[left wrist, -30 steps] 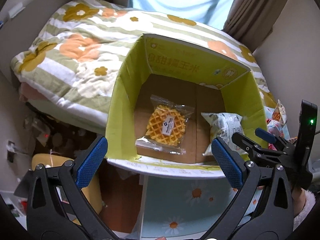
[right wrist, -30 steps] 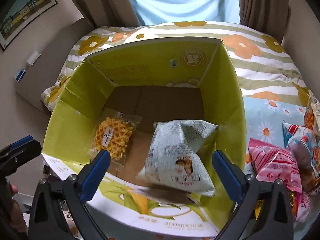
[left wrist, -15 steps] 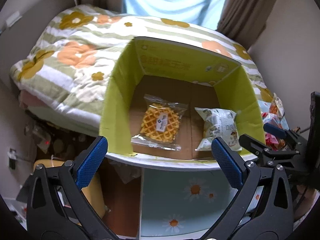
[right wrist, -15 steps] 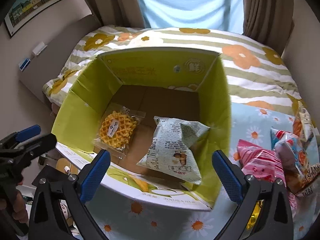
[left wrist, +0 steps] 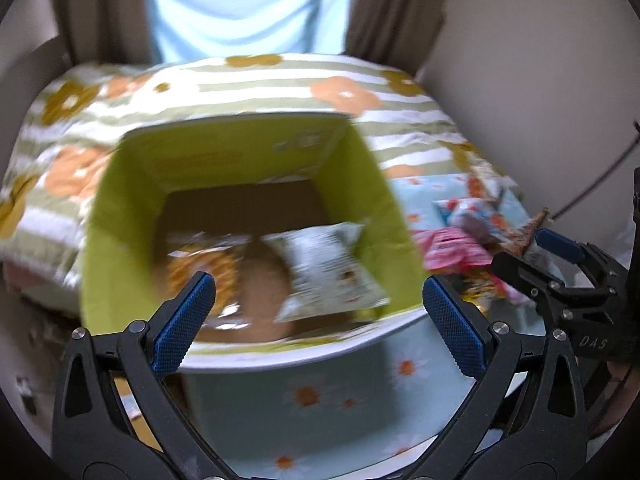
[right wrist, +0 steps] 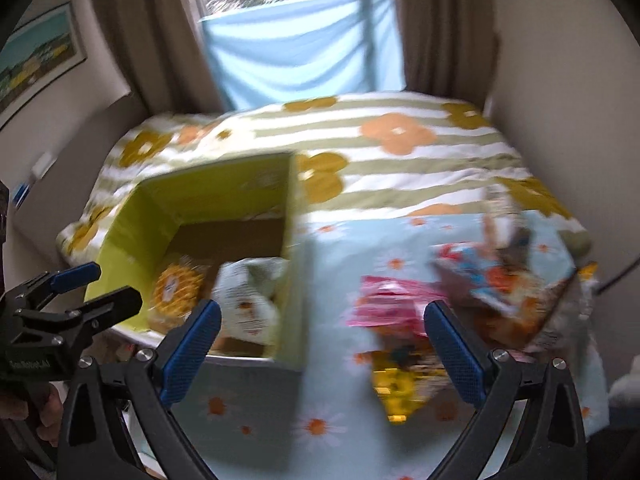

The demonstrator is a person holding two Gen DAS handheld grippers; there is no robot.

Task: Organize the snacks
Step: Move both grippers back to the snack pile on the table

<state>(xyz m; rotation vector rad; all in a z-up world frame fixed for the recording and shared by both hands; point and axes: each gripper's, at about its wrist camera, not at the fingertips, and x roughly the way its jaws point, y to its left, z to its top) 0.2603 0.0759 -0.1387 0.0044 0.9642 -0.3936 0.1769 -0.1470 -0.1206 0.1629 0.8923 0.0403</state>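
Observation:
A yellow-green cardboard box (left wrist: 372,184) (right wrist: 136,216) stands on a table with a blue daisy cloth (left wrist: 320,392) (right wrist: 344,400). Inside lie a wrapped waffle (left wrist: 224,272) (right wrist: 176,284) and a white snack bag (left wrist: 328,272) (right wrist: 244,300). To the right of the box, a pile of loose snack packets (left wrist: 468,248) (right wrist: 476,292) rests on the cloth, a pink packet (right wrist: 384,300) and a yellow one (right wrist: 396,384) among them. My left gripper (left wrist: 320,320) is open in front of the box with nothing in it. My right gripper (right wrist: 320,344) hangs open and empty, above the cloth near the pile.
A bed with a striped floral quilt (left wrist: 256,80) (right wrist: 400,148) lies behind the table. Curtains and a blue-covered window (right wrist: 304,56) are at the back, a wall (left wrist: 540,80) at the right. The left gripper's body (right wrist: 60,312) shows at the lower left of the right wrist view.
Both grippers have pulled back from the box and swung right, the right one toward the snack pile. The white bag stays in the box beside the waffle. The views are blurred by motion.

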